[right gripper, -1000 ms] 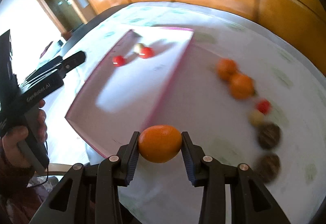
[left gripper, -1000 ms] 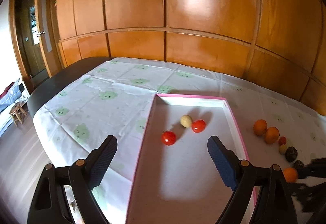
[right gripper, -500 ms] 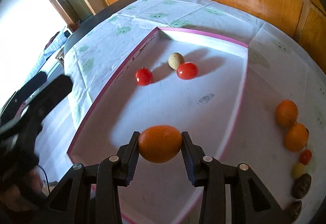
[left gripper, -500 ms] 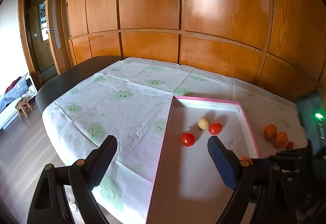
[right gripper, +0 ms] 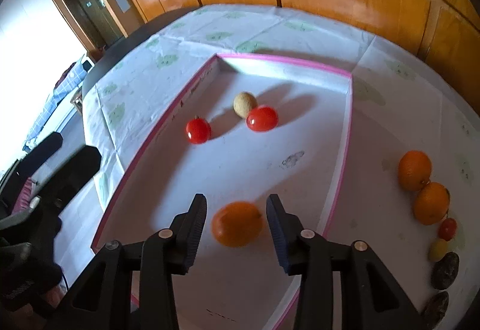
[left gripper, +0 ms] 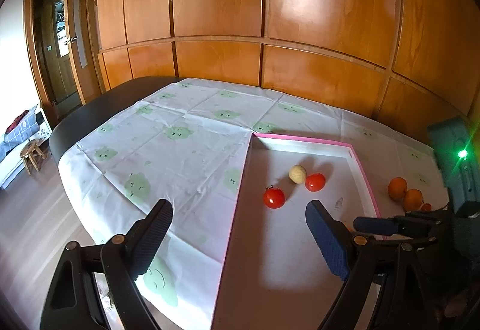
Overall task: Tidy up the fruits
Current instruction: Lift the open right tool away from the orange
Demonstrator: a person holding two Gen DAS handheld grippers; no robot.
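A pink-rimmed white tray (right gripper: 348, 132) (left gripper: 363, 168) lies on the tablecloth. In it are two red tomatoes (right gripper: 198, 130) (right gripper: 262, 119) and a pale round fruit (right gripper: 244, 103). My right gripper (right gripper: 236, 210) is open over the tray's near part. An orange (right gripper: 237, 228), slightly blurred, sits between its fingers with gaps on both sides. My left gripper (left gripper: 238, 225) is open and empty, above the tray's left rim. Right of the tray lie two oranges (right gripper: 414, 169) (right gripper: 431, 202), a small tomato (right gripper: 447, 228), a yellow fruit (right gripper: 438, 249) and two dark fruits (right gripper: 445, 270).
The table carries a white cloth with green prints (left gripper: 180, 132). Wooden wall panels (left gripper: 300, 15) stand behind it. A doorway (left gripper: 51, 45) and a small stool (left gripper: 31, 154) are at the left. The right gripper's body (left gripper: 420, 225) shows in the left wrist view.
My right gripper has opened and let go of the orange, which now sits lower, in the tray. The left gripper has shifted a little further left.
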